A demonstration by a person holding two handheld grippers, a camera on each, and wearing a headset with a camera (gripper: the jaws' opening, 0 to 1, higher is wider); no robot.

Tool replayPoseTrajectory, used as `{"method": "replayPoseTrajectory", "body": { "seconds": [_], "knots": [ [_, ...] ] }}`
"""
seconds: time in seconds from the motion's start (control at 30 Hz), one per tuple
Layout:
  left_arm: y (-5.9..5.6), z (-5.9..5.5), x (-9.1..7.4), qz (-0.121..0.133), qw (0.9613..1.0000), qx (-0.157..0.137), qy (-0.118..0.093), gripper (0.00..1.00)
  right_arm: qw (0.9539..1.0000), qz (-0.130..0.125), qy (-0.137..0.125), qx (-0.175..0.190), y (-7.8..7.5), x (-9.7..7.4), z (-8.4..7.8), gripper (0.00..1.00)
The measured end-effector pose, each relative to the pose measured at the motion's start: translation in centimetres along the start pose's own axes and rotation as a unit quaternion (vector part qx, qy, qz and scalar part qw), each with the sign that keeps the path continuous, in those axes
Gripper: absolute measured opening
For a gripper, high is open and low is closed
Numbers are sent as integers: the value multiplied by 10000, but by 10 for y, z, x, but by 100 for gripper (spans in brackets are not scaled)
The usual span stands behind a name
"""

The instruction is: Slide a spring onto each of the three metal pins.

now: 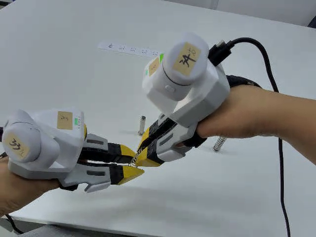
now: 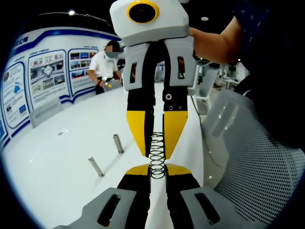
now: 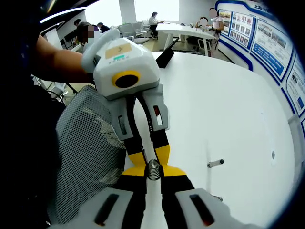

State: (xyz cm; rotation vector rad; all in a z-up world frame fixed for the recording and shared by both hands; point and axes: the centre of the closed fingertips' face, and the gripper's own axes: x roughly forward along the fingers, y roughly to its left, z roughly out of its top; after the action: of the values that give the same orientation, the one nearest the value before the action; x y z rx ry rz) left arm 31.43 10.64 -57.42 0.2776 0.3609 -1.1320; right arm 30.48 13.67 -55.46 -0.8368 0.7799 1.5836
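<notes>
Spring (image 1: 134, 158) bridges my two tools, tip to tip.
Left tool (image 2: 159, 171) and right tool (image 3: 152, 172) both clamp it lengthwise; an upright pin (image 1: 142, 125) stands just beyond.

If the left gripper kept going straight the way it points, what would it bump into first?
Probably the right gripper, whose jaws face it tip to tip; just the spring bridges the gap.

Bright, even light; fisheye-warped edges.
</notes>
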Motion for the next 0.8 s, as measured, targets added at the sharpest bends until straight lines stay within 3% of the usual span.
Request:
{"method": "replayPoseTrajectory", "body": {
  "seconds": [0.13, 0.23, 0.33, 0.8],
  "knots": [
    [2, -3, -1, 45, 9999, -68, 62, 12, 10000, 3, 22, -3, -2, 0, 1, 11],
    [3, -7, -2, 113, 9997, -191, 120, 23, 10000, -21, 62, -15, -5, -1, 0, 11],
    [5, -7, -6, 135, 9996, -249, 82, 24, 9999, -51, 136, -25, -10, -2, -3, 12],
    [15, -13, -20, 515, 9972, -542, 12, 42, 9980, -493, 387, 54, -63, -18, -12, 12]
  ]
}}
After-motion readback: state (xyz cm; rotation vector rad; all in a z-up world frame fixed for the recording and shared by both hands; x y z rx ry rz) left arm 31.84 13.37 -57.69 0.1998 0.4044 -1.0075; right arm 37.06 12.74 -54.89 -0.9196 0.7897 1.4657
